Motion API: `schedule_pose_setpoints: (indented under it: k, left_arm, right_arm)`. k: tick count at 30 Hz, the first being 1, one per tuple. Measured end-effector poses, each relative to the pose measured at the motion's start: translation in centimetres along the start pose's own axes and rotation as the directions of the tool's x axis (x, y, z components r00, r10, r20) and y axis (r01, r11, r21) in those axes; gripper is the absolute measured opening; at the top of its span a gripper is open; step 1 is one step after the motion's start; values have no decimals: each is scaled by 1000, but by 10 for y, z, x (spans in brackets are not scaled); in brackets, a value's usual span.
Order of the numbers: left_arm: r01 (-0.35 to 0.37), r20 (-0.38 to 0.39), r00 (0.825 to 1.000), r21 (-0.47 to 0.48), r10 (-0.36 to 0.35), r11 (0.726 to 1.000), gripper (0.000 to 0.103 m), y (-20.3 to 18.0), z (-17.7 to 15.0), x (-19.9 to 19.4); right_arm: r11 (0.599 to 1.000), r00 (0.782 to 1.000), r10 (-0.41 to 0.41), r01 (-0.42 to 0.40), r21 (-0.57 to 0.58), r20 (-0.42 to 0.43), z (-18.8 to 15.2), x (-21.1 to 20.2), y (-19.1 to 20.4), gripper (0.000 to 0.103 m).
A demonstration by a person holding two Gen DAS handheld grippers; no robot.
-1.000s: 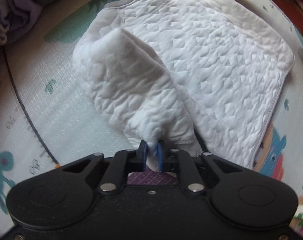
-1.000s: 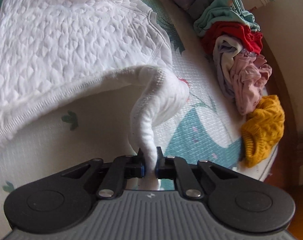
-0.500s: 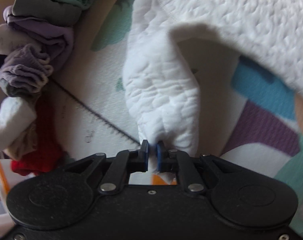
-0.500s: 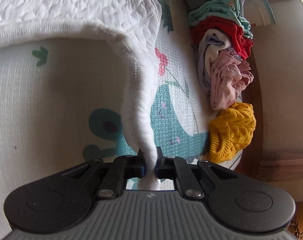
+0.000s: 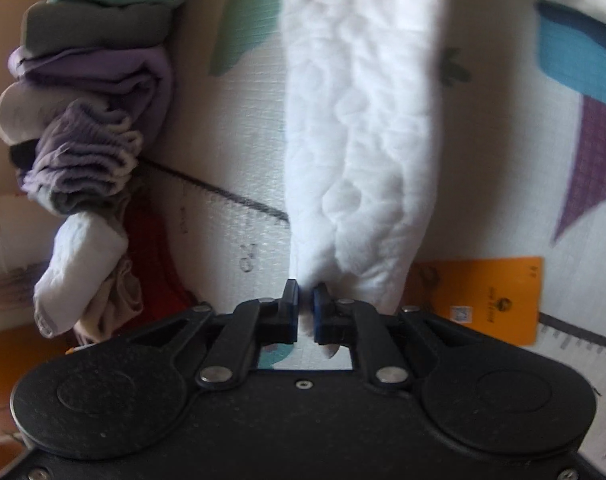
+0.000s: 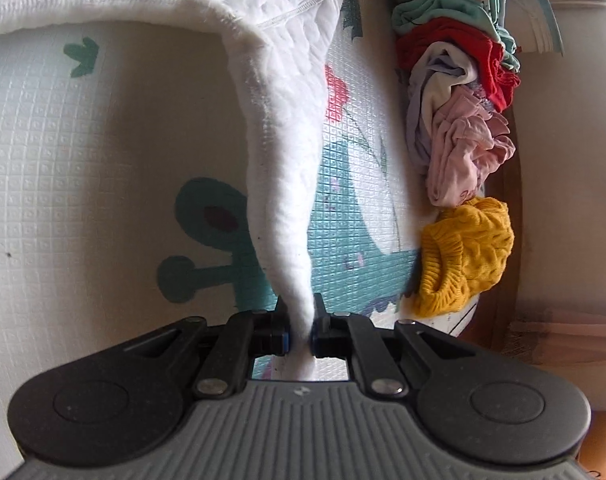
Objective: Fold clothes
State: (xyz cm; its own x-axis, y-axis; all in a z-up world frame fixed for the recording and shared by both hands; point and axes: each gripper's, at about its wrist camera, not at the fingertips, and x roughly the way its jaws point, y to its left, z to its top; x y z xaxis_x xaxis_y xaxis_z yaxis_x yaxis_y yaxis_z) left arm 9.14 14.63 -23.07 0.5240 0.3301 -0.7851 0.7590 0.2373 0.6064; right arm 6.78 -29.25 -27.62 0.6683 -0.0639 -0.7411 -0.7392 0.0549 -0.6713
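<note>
Patterned foam play mat (image 6: pixel 83 168) underneath, crumpled clothes pile (image 6: pixel 459 120) at 2 o'clock, white quilted garment (image 5: pixel 359 140) lifted — left hand-held gripper (image 5: pixel 306 300) and right hand-held gripper (image 6: pixel 300 312) both pinching it.

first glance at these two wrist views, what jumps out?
The white quilted garment dominates both views: it hangs stretched up off the play mat, pinched by the left gripper and the right gripper. Next is the heap of crumpled clothes along the mat's right edge, with a mustard knit piece nearest the right gripper.
</note>
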Motion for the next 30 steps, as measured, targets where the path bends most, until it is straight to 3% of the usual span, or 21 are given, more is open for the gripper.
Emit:
schedule_pose_setpoints:
  k: [3,12,18,19,20,22,28,30]
  left_arm:
    - [-10,-16,1000,-29,10,1000,4,4,-2,7]
    - [-28,-21,999,16,28,999,5,-26,-3,24]
    - [106,-32,993,-117,-111,987,11,-17,-5,31]
    - [132,-29,990,-155,-138,979,16,-10,-6,30]
    - [157,-26,986,-192,-165,969,29,-4,-7,29]
    - [238,-14,968,-258,-250,936,40,6,-10,25]
    - [285,60,958,-283,-279,916,43,15,-1,3]
    - [299,91,954,-301,-285,906,43,21,4,-3]
  right_arm:
    - [1000,1000,0,0,-19,-1,1,-1,5,11]
    - [998,1000,-7,7,-56,-4,2,1,9,11]
    - [997,1000,-26,26,-69,-9,-1,5,8,11]
    - [997,1000,-31,30,-77,-8,-1,5,9,11]
    - [996,999,-35,34,-86,-7,-1,5,9,11]
    - [994,999,-43,43,-104,-6,-1,5,10,11]
    - [984,995,-99,94,-152,-29,-5,11,5,11]
    - [982,990,-127,117,-150,-59,-6,17,0,20]
